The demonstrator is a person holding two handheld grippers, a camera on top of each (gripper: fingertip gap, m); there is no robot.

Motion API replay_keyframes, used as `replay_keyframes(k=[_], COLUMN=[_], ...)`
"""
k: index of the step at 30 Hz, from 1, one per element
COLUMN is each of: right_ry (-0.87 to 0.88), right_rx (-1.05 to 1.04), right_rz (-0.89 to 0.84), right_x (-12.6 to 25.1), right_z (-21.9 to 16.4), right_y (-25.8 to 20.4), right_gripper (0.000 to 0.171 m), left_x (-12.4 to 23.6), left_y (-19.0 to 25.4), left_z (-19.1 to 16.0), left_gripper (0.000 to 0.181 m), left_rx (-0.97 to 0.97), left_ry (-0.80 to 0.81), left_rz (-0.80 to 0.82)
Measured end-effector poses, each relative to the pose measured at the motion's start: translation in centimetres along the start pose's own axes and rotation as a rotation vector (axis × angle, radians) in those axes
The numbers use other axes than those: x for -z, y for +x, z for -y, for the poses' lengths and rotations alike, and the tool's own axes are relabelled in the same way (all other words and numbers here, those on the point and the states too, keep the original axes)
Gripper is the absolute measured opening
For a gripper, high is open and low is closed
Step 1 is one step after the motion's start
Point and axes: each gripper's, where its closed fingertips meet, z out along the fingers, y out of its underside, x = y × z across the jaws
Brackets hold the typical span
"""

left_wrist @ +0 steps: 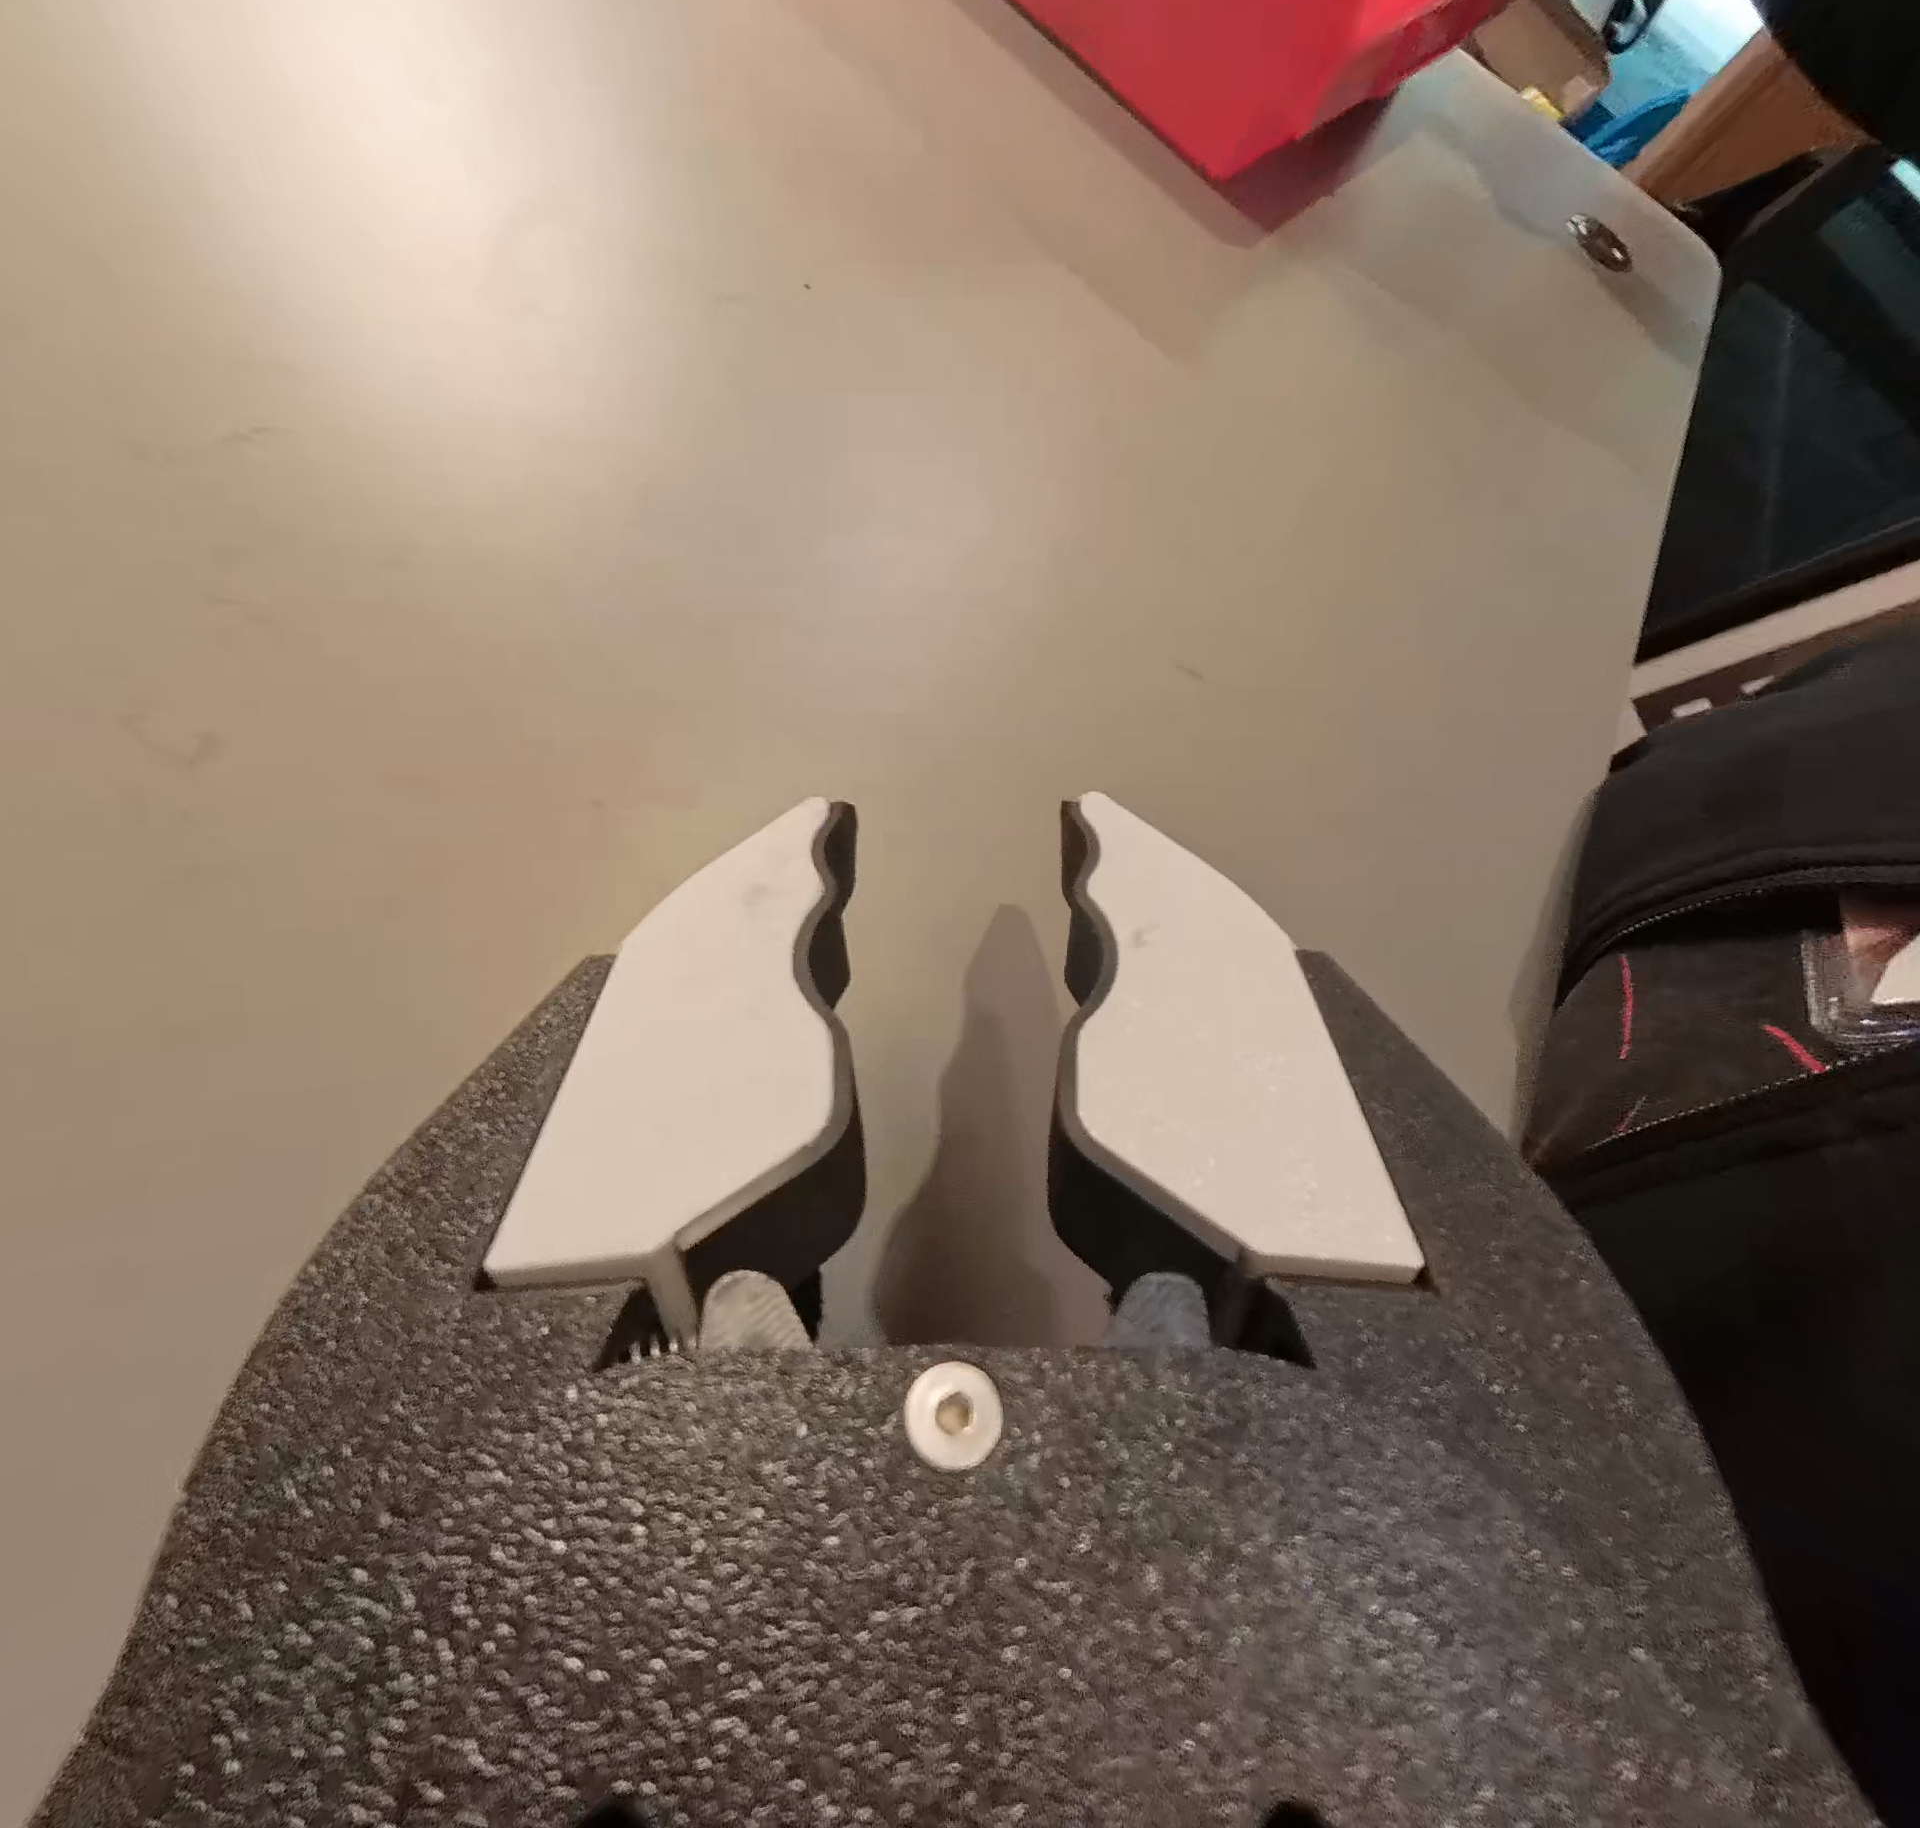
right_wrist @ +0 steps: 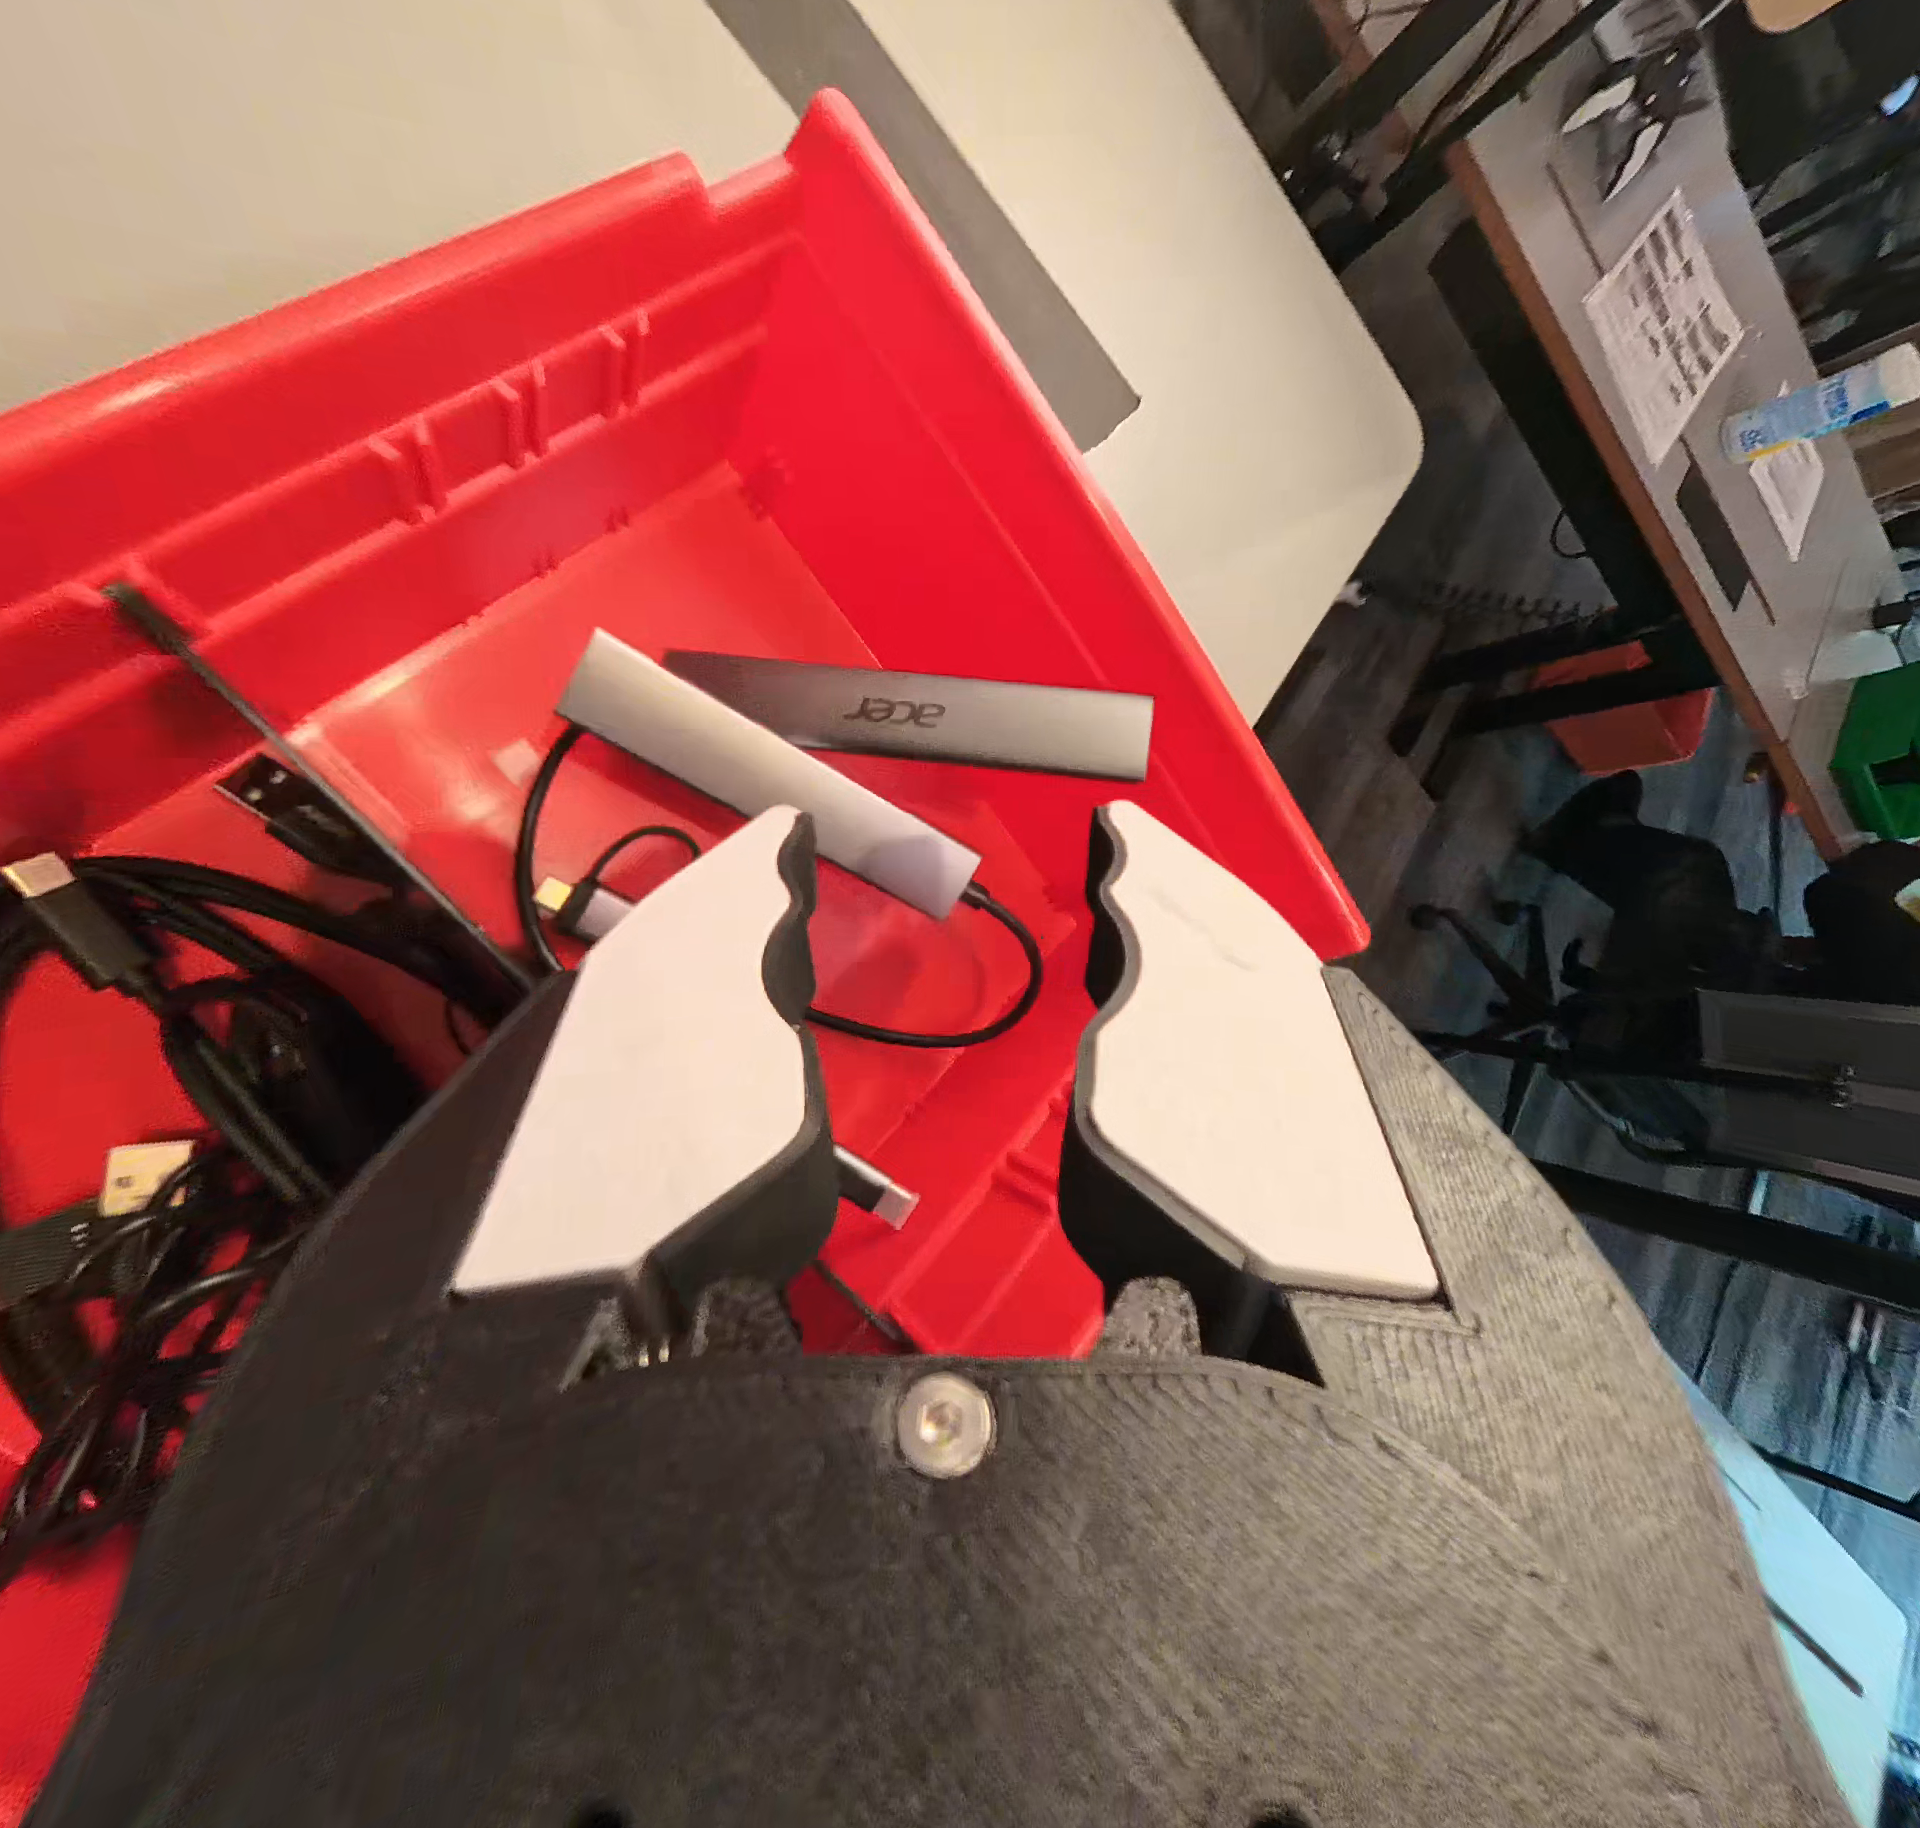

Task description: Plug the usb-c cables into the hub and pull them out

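In the right wrist view a red bin (right_wrist: 935, 407) holds a slim silver hub (right_wrist: 748, 750) with a short black lead, a dark grey hub (right_wrist: 935, 713) lying beside it, and a tangle of black cables (right_wrist: 156, 1009) with USB plugs at the left. My right gripper (right_wrist: 948, 822) is open and empty, hovering above the bin just in front of the silver hub. My left gripper (left_wrist: 958, 812) is open and empty over the bare beige table (left_wrist: 520, 428). The bin's outer wall shows at the top of the left wrist view (left_wrist: 1226, 12).
The table's rounded corner and right edge (left_wrist: 1683, 344) drop off to a dark floor. A black bag (left_wrist: 1745, 999) sits at the right of the left wrist view. Desks, chairs and shelving (right_wrist: 1662, 428) stand beyond the table in the right wrist view. About 50 centimeters separates my left fingertips from my right.
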Motion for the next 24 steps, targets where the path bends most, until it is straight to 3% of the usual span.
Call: replay_keyframes(k=[6,12,17,24], right_ry=[0.161,0.417,0.492,0.471], right_rx=[-0.003,-0.231,-0.306,-0.303], right_rz=[-0.083,0.26,0.253,0.134], right_x=[5.7,10.6,10.7,9.5], right_z=[-1.2,-1.0,0.1,0.8], right_y=[-2.8,-13.0,-18.1,-19.8], right_gripper=[0.049,0.051,0.062,0.065], left_x=[3.2,9.7,16.4,26.3], left_y=[-2.4,-7.9,-11.0,-13.9], left_z=[1.8,-1.5,-3.7,-4.9], left_gripper=[0.036,0.041,0.046,0.046], left_rx=[0.014,0.026,0.117,0.183], left_ry=[0.218,0.205,0.209,0.273], left_rz=[0.217,0.611,0.842,1.111])
